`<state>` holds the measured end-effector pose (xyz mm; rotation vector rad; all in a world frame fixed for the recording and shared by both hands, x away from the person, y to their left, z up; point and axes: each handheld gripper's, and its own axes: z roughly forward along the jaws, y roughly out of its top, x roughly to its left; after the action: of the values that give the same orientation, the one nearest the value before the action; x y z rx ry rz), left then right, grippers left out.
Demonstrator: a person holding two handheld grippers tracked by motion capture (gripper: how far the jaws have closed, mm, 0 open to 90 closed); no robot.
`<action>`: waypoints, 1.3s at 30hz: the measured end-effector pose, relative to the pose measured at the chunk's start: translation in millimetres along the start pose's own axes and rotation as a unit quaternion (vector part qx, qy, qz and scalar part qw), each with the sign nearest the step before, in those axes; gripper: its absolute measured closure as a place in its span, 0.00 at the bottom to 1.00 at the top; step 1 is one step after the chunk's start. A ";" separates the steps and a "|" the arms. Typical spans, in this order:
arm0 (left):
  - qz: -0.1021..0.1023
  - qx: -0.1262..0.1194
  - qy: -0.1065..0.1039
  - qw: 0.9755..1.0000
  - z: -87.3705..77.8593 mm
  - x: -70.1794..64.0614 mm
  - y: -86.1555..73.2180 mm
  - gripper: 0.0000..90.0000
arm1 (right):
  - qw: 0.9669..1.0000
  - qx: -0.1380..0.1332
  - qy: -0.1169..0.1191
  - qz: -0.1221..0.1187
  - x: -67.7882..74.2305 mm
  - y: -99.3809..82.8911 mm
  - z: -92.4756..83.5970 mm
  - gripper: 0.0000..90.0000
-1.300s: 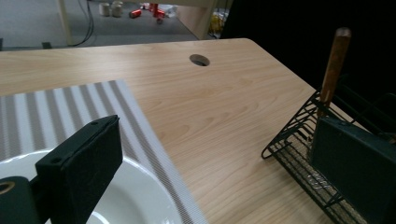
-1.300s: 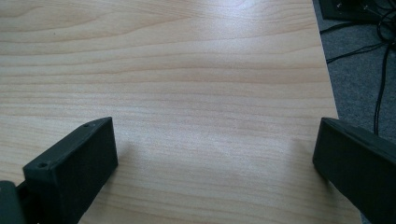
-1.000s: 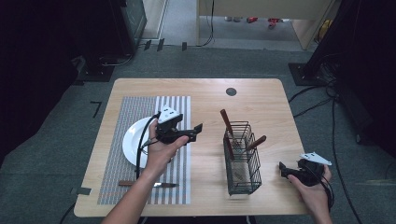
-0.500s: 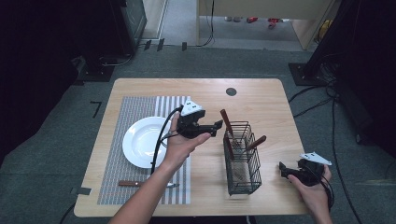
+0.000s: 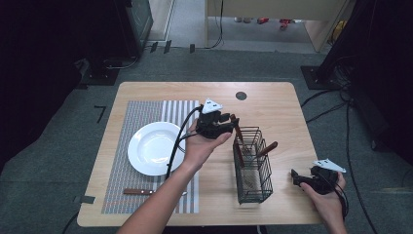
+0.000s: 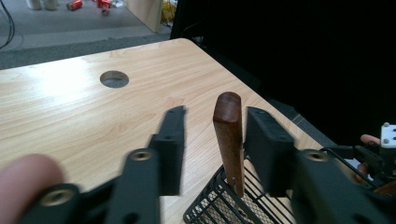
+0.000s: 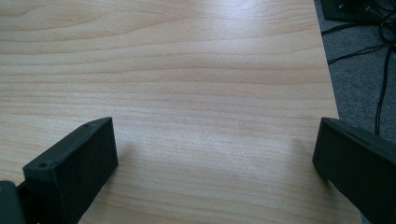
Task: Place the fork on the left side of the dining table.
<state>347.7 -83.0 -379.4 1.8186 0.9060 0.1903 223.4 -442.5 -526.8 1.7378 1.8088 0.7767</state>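
Left gripper (image 5: 229,126) at the wire basket, its jaws around a wooden handle (image 6: 229,135).

In the left gripper view the jaws have just been closing: the upright brown wooden handle stands between them, right beside the right-hand jaw, with a clear gap to the left-hand one, so they are not yet pinching it. The handle rises from the far corner of the black wire basket (image 5: 253,170), which stands on the wooden table (image 5: 272,105); a second wooden handle (image 5: 267,148) leans out over its right side. A white plate (image 5: 153,148) lies on the striped placemat (image 5: 146,112), and a wooden-handled utensil (image 5: 141,192) lies below it. The right gripper (image 5: 298,178) rests near the table's right edge, jaws spread wide over bare wood.
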 end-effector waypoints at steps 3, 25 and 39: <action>0.006 -0.003 -0.016 1.000 -1.5 -3.0 0.3 0.86 | 1.000 0.000 0.000 0.000 0.0 0.0 0.0 0.00; 0.001 -0.106 -0.087 0.991 -63.9 -7.3 32.7 0.92 | 1.000 0.000 0.000 0.000 0.1 0.0 0.0 0.00; -0.048 -0.190 -0.087 0.977 -115.5 34.4 43.4 0.92 | 1.000 0.000 0.000 0.000 0.1 0.0 0.1 0.00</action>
<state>333.5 17.2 -300.9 1.4107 0.7721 0.1299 223.5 -442.4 -526.9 1.7382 1.8075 0.7775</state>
